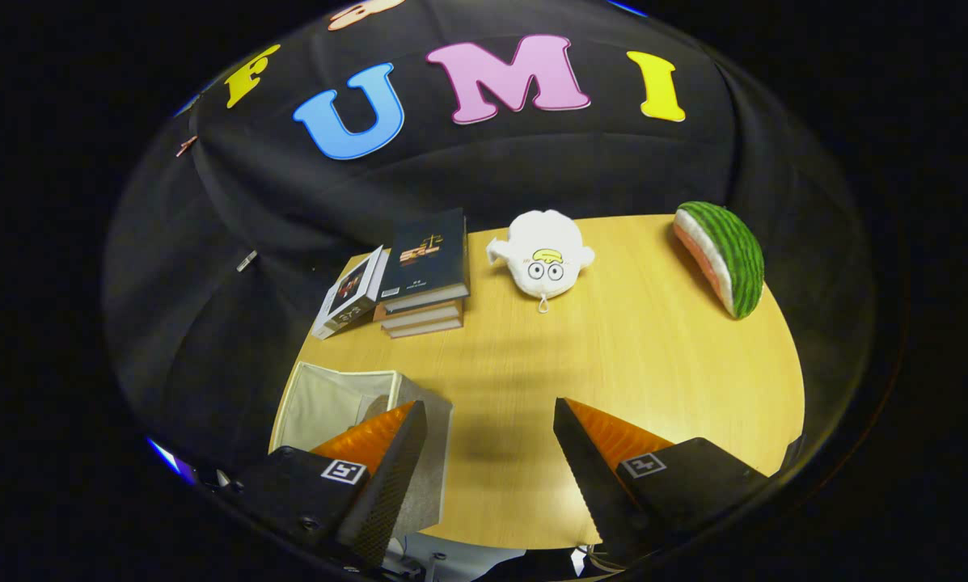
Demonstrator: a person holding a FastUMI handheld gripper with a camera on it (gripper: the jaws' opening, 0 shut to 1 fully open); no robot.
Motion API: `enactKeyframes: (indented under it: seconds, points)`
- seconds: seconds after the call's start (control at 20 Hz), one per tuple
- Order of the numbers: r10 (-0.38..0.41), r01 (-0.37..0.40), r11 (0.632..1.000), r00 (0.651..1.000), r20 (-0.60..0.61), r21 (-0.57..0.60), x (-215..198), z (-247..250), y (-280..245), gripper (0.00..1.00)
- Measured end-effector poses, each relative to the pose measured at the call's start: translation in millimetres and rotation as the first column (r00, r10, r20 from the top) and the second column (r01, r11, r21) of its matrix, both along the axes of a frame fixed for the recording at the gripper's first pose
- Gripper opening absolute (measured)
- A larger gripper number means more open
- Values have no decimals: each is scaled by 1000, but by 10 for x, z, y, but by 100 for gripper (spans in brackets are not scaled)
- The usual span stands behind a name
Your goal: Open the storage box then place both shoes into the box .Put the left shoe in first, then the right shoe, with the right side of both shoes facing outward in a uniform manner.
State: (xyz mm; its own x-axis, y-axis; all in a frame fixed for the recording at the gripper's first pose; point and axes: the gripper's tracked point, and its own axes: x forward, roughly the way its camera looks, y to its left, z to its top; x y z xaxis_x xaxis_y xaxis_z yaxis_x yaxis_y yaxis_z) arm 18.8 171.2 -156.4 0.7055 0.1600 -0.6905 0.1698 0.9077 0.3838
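My gripper (490,420) hangs above the wooden table (629,356), open, with only bare tabletop in the wide gap between its black fingers. Under and just beyond the left finger (399,453) sits a grey fabric storage box (330,400). Its top is open and its pale inside shows; the left finger covers the box's near part. I see no shoe on the table.
Beyond the box lies a stack of books (427,275) with another book (352,293) leaning against it. A white plush toy (542,252) sits at the far middle. A watermelon-slice cushion (722,255) lies at the far right edge.
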Motion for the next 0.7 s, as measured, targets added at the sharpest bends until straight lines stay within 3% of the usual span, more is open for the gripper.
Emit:
enactKeyframes:
  seconds: [0.3,0.7]
  points:
    - [-60,73,993,989,136,-91,4,263,-689,98]
    - [-71,145,971,936,343,-193,-100,767,-1323,97]
